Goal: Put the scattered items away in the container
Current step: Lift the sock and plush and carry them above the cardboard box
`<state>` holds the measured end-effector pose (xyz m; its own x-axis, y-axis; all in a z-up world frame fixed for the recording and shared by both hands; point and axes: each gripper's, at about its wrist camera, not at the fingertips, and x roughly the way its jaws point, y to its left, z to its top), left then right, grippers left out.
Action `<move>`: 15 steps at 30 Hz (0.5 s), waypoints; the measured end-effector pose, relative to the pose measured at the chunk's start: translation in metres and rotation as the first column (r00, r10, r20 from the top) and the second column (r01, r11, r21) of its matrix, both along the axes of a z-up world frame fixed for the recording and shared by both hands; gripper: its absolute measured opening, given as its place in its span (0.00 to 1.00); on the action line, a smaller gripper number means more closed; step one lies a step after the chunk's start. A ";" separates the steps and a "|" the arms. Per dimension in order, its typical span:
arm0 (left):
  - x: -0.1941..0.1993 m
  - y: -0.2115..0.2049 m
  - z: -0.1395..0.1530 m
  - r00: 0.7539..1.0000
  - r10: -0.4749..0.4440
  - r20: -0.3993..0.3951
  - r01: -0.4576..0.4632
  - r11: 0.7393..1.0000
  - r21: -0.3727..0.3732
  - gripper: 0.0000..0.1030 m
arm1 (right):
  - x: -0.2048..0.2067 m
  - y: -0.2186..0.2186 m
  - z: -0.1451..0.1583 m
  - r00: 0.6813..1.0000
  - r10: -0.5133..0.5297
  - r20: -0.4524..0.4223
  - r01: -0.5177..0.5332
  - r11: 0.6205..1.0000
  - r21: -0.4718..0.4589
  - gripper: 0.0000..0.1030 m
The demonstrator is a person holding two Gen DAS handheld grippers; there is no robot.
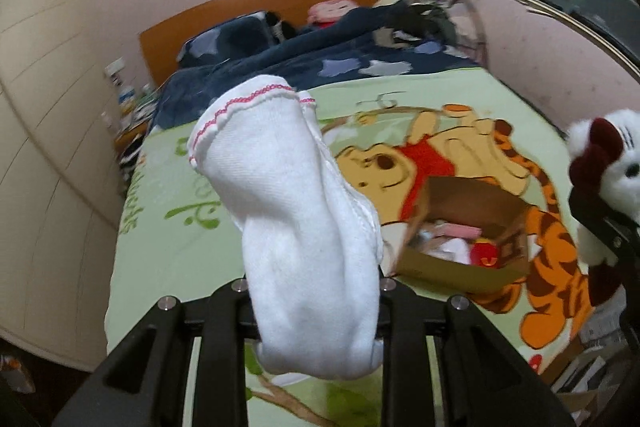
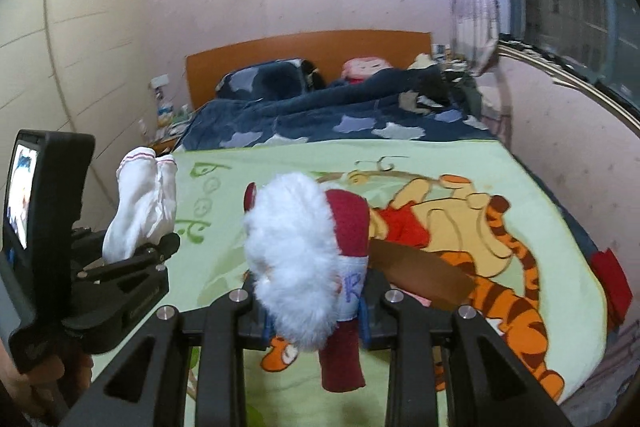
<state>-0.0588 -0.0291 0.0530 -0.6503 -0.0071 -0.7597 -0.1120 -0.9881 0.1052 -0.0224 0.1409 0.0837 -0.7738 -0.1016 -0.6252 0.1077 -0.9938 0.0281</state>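
A pair of white socks (image 1: 280, 179) with pink trim stands up out of my left gripper (image 1: 316, 291), which is shut on the toe end. In the right wrist view the same socks (image 2: 140, 203) and left gripper (image 2: 160, 247) show at the left, held by a hand. My right gripper (image 2: 316, 301) is shut on a white and maroon plush toy (image 2: 292, 239). That plush toy (image 1: 608, 163) shows at the right edge of the left wrist view. An open cardboard box (image 1: 440, 267) with several small items inside lies on the bed below both grippers.
The bed carries a green cartoon blanket (image 1: 168, 247) and, at the head, a rumpled dark blue quilt (image 1: 320, 59) with soft toys. A cream wardrobe (image 1: 48, 147) runs along the left. A pink wall and a window are at the right. A red item (image 2: 612, 279) lies at the bed's right edge.
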 end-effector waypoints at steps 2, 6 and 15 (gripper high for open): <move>0.002 0.015 0.003 1.000 -0.028 -0.013 0.028 1.000 -0.004 0.26 | 0.004 0.013 0.004 1.000 -0.022 -0.006 0.022 1.000 0.001 0.28; 0.003 0.040 0.009 0.997 -0.069 -0.027 0.069 0.997 -0.017 0.26 | 0.010 0.037 0.007 0.998 -0.060 -0.014 0.060 0.998 0.003 0.28; -0.013 0.087 -0.004 0.993 -0.116 0.024 0.117 0.993 -0.007 0.26 | 0.006 0.087 -0.004 0.992 -0.125 0.013 0.125 0.992 0.000 0.28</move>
